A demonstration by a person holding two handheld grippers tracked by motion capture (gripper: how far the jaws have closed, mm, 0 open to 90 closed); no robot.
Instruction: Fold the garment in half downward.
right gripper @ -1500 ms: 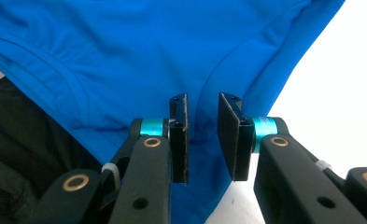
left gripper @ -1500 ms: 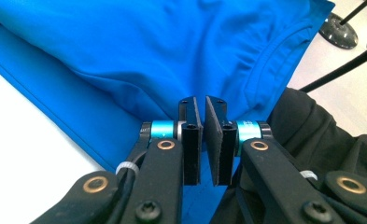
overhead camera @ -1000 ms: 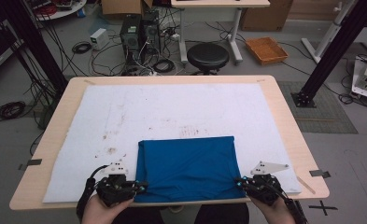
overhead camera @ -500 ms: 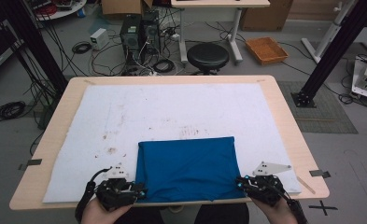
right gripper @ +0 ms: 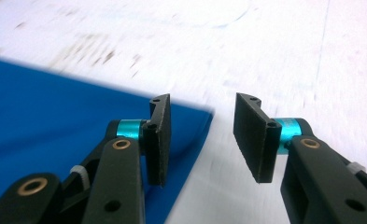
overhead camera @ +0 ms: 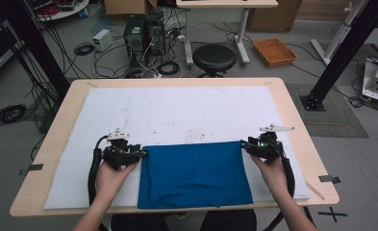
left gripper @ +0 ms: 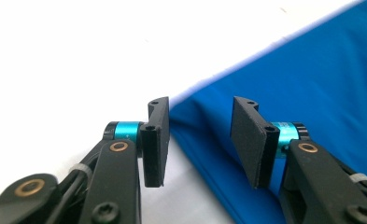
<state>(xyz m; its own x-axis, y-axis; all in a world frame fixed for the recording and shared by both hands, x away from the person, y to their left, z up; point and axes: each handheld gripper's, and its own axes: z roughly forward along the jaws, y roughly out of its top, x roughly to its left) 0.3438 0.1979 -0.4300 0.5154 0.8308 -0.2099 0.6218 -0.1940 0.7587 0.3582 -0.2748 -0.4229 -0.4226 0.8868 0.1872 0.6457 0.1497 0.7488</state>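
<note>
squarely table-aligned blue cloth (overhead camera: pixel 195 174)

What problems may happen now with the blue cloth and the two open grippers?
Both jaws stand open at the far corners of the blue cloth. The left gripper straddles its edge and may pinch only one layer. The right gripper sits mostly over the white mat and may miss the corner.
</note>
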